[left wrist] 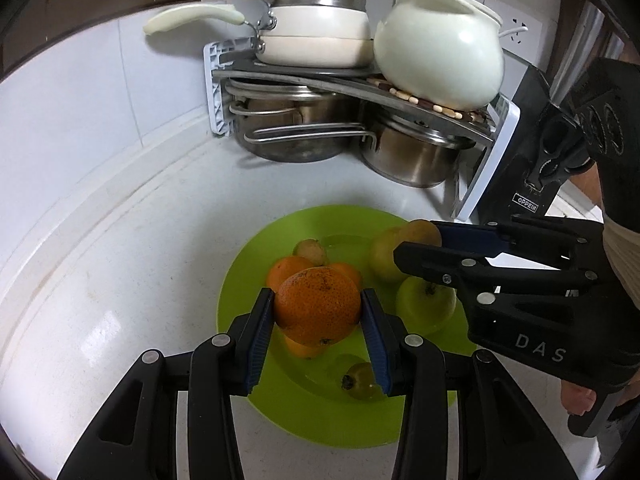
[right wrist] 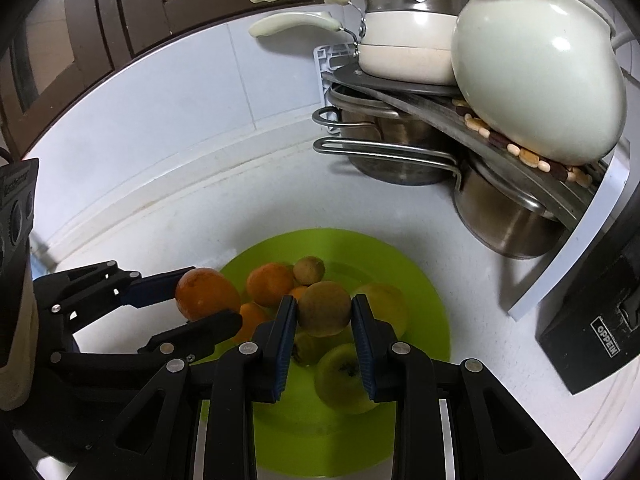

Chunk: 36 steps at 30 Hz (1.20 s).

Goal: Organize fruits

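A lime-green plate [left wrist: 320, 412] [right wrist: 400, 256] lies on the white counter with several fruits on it. My left gripper [left wrist: 317, 300] [right wrist: 212, 296] is shut on an orange [left wrist: 318, 312] [right wrist: 206, 294] and holds it just above the plate's left side. Over the plate's middle, my right gripper [right wrist: 324, 304] [left wrist: 416, 240] is shut on a round brown fruit [right wrist: 324, 310] [left wrist: 424, 232]. Under them lie more oranges [right wrist: 269, 282], a small brown fruit [right wrist: 309, 270] [left wrist: 310, 250], a green apple [right wrist: 344, 376] [left wrist: 426, 304] and a yellow fruit [right wrist: 384, 304] [left wrist: 384, 256].
A corner rack [left wrist: 360, 84] behind the plate carries cream pans [left wrist: 316, 36] and a white ceramic pot [left wrist: 440, 48], with steel pots [left wrist: 412, 156] beneath. A black box [right wrist: 600, 332] stands at the right. Tiled walls close the back and left.
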{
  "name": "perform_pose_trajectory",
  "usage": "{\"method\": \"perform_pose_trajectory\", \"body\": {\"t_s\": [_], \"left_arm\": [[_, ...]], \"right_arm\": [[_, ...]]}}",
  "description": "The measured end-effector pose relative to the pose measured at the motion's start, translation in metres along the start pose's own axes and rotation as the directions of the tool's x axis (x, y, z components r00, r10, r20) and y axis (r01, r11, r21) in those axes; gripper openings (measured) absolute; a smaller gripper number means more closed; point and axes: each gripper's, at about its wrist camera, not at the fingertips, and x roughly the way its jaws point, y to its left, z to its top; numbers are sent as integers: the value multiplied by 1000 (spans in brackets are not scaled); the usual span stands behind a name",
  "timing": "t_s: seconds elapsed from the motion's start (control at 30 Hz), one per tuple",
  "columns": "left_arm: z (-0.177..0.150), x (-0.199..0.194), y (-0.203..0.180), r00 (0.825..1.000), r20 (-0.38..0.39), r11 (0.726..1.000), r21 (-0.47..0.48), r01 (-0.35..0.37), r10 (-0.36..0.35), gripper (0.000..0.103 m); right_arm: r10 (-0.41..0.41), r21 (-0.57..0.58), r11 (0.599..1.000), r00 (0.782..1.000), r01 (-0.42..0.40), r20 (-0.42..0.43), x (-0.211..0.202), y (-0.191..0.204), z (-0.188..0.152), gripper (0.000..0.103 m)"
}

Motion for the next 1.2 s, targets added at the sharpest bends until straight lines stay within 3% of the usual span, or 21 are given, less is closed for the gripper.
{"method": "perform_pose_trajectory", "body": {"t_s": [0.37,0.53,0.93,1.2], "left_arm": [[-3,-31,2,994,75,997,-14,-77,78,45],[-8,-50,-1,987,117,993,-17,-113,114,52],[-37,-108,0,965,209,987,-22,-158,159,61],[-65,-141,0,952,258,985,3,-173,167,76]], "right_arm": [[-12,27,1000,1000,12,16,-20,4,-6,30],[-33,38,999,998,31,51,-43,10,-14,30],[-98,75,993,987,89,128,-95,36,-43,42],[-178,138,978,968,155,177,-132,57,-74,56]]}}
